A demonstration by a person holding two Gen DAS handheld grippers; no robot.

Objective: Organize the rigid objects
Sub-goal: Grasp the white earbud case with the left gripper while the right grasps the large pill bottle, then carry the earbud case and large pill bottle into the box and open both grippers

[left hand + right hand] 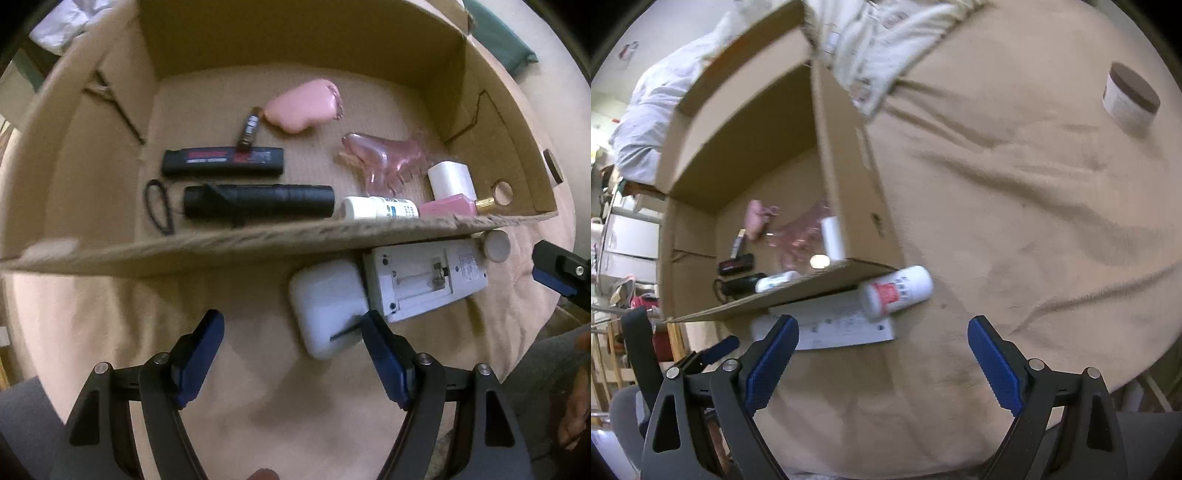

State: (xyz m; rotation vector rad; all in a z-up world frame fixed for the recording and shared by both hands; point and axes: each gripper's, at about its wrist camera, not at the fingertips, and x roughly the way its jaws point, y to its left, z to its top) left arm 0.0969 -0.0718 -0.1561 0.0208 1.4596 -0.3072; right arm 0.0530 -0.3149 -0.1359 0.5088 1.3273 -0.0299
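Observation:
A cardboard box [258, 240] holds a black flashlight [258, 202], a black bar [221, 161], a pink pouch [299, 107], a pink clear claw clip [384, 158], a white bottle [376, 208], a white roll [452, 179] and a pink perfume bottle [448, 206]. In front of the box lie a white earbud case [325, 299] and a white device [424, 280], back side up. My left gripper [291, 328] is open and empty, its right finger just beside the case. My right gripper [882, 332] is open and empty, just short of a white bottle with a red label [897, 290] and the white device [827, 325].
A beige cloth [1015, 221] covers the round table. A white jar with a brown lid [1130, 98] stands at the far right. A folded white cloth [879, 44] lies behind the box [849, 177]. My right gripper shows at the right edge of the left wrist view [561, 273].

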